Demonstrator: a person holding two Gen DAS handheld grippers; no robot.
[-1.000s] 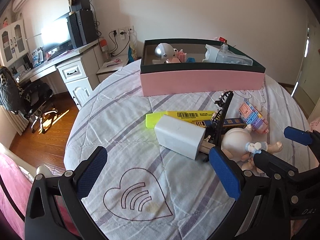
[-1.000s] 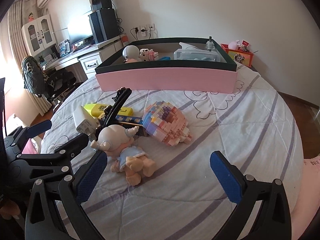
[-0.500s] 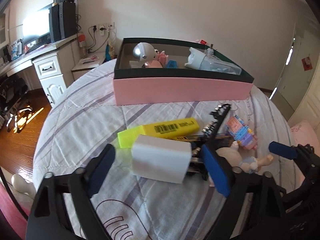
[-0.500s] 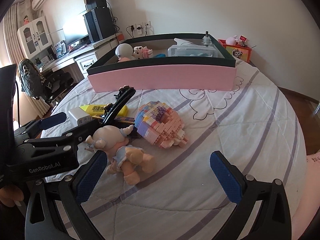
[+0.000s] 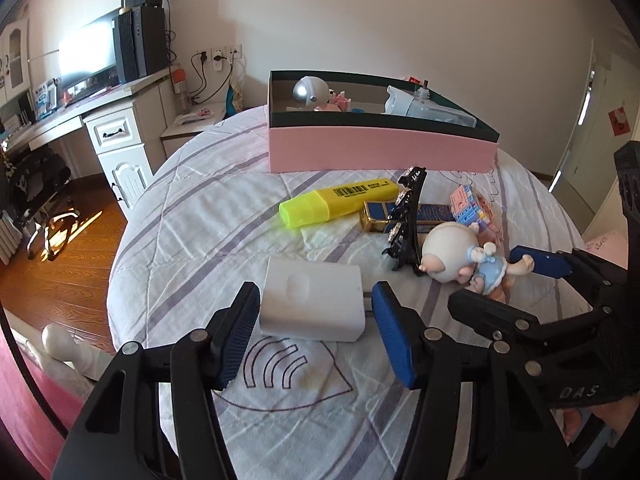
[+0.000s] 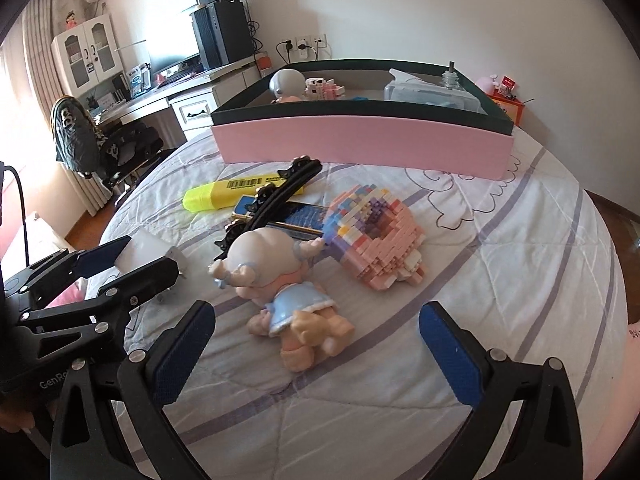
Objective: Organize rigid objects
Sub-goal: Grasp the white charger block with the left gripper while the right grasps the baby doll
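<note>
A white charger block [image 5: 314,305] lies on the quilt between the blue pads of my left gripper [image 5: 316,334], which is half closed around it with small gaps on both sides. My right gripper [image 6: 316,354] is open and empty, just short of a baby doll [image 6: 280,280] lying face down. Beyond the doll are a pastel brick model [image 6: 376,238], a black hair clip [image 6: 276,204], a blue and gold lighter [image 5: 394,214] and a yellow highlighter [image 5: 340,202]. The pink box [image 6: 360,148] holds several items.
The round bed drops off to a wooden floor [image 5: 48,264] on the left. A white desk [image 5: 116,136] with a monitor and an office chair [image 6: 80,140] stand beyond it. My right gripper's fingers [image 5: 536,264] reach in beside the doll in the left wrist view.
My left gripper has narrowed and come down around the white charger, which now lies apart from the pile. My right gripper has edged closer to the doll.
</note>
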